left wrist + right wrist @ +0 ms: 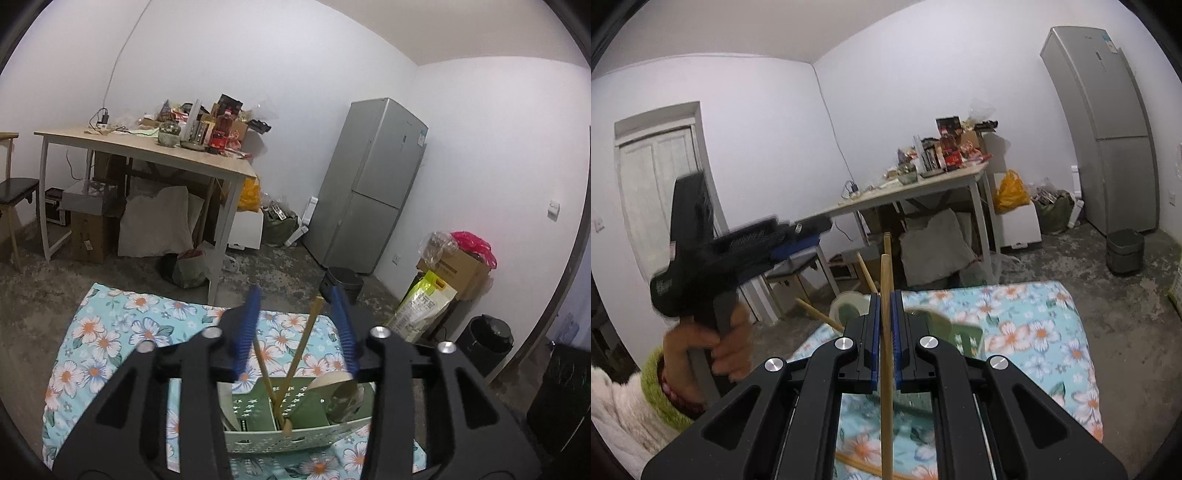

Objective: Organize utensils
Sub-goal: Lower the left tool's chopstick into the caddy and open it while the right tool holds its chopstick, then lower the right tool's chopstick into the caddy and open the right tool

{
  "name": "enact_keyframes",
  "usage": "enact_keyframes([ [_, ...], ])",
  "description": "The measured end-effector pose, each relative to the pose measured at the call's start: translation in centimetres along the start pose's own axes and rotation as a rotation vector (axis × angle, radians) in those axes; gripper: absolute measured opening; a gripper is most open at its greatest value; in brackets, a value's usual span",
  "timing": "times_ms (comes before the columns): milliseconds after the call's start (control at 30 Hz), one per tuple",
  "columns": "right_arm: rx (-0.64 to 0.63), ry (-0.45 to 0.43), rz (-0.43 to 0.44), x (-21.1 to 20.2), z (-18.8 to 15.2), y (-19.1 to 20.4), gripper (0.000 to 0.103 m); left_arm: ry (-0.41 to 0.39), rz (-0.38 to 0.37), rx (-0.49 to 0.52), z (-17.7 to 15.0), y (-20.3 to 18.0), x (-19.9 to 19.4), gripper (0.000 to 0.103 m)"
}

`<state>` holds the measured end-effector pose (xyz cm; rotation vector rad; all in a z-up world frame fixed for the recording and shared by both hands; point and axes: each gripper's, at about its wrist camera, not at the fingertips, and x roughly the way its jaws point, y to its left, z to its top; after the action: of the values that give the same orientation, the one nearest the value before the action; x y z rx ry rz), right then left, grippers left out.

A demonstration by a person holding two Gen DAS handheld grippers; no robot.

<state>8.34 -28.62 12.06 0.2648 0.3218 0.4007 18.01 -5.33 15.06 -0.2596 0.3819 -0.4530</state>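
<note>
Gripping a single wooden chopstick (885, 332), the right gripper (885, 306) has its blue pads closed tight on it — the stick runs upright between them, its tip rising above the fingers. The left gripper (295, 321) stands with its jaws apart and nothing between the pads. Just below it sits a pale green perforated basket (295, 435) on a floral cloth (103, 332), holding two chopsticks (299, 354) that lean crossed against each other, with a cup (343, 395) at the basket's right. Far behind stand a cluttered table (147, 144) and, farther right, a grey fridge (369, 184). In the right wrist view a hand (701, 354) holds the left gripper's handle.
</note>
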Motion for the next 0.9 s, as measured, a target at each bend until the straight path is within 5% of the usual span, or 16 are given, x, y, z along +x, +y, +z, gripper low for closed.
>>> enact_keyframes([
  [200,-0.012,-0.071,0.061,0.6,3.6,0.8,0.006,-0.024,0.035,-0.054,-0.9,2.6,-3.5,0.062],
  [433,-0.045,-0.162,0.132,1.9,8.3,2.4,0.006,-0.004,0.162,-0.058,-3.7,6.9,-7.7,0.077],
  [700,-0.095,-0.211,0.172,5.5,11.5,3.7,0.006,0.091,0.269,-0.117,-7.5,11.1,-10.2,0.08],
  [900,-0.127,-0.179,0.125,10.1,11.6,3.0,0.006,0.131,0.295,-0.155,-9.3,12.7,-11.1,0.08],
])
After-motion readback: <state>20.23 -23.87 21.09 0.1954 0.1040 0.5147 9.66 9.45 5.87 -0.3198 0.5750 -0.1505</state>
